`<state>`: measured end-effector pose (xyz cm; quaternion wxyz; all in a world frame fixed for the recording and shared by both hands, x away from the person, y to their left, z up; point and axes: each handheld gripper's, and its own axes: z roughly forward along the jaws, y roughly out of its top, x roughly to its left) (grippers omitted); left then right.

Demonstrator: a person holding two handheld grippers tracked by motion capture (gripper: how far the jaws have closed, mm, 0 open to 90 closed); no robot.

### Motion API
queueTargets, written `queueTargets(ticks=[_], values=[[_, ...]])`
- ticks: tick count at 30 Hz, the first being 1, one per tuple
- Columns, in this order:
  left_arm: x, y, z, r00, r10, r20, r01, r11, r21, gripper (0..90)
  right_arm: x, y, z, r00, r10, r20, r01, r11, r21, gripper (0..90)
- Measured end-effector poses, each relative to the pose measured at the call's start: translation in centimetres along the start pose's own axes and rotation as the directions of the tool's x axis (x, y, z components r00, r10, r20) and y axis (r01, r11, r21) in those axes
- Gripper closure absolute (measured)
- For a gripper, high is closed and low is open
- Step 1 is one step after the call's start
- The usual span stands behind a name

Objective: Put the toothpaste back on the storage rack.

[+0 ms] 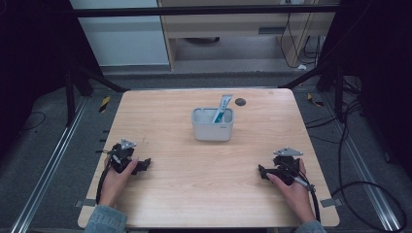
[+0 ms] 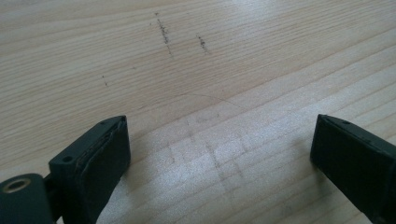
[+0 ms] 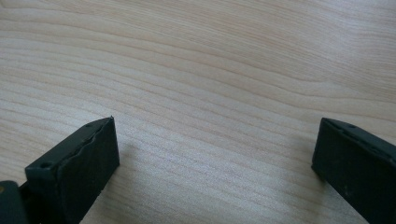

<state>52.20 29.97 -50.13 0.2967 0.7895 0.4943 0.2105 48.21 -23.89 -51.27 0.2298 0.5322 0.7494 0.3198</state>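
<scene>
A: What is seen from the high view?
B: A white rectangular plastic bin [image 1: 213,124] is set mid-table, a blue-white tube [image 1: 222,109] leaning upright inside. It lies forward and between the left gripper [image 1: 144,165] and right gripper [image 1: 262,171], roughly equally near.
A: And the gripper views?
B: Jaws are spread, empty, over the pale wooden table [image 2: 261,60] in both.

White tub [image 1: 212,128] mid-table, blue-white tube [image 1: 222,109] leaning inside

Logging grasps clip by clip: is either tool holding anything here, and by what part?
Nothing is held. The left tool and the right tool both stand open over bare light wooden table, jaws apart with nothing between them.
</scene>
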Motion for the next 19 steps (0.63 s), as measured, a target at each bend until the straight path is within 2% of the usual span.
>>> queueTargets(ticks=[6, 10, 19], values=[[0.16, -0.11, 0.31, 0.9999, -0.005, 0.015, 0.005, 0.9998, -0.02, 2.1, 0.0, 0.0, 0.0, 1.0, 0.0, 0.0, 0.0, 1.0, 0.0, 0.8], [0.19, -0.34, 0.57, 0.9998, -0.005, 0.019, 0.006, 0.9987, -0.051, 0.0, -0.01, 0.0, 0.0, 1.0, -0.001, 0.0, 0.001, 1.0, 0.0, 0.8], [0.15, -0.33, 0.59, 0.9998, -0.009, 0.016, 0.01, 0.9986, -0.051, 0.0, 0.0, 0.0, 0.0, 1.0, 0.0, 0.0, 0.0, 1.0, 0.0, 0.8]])
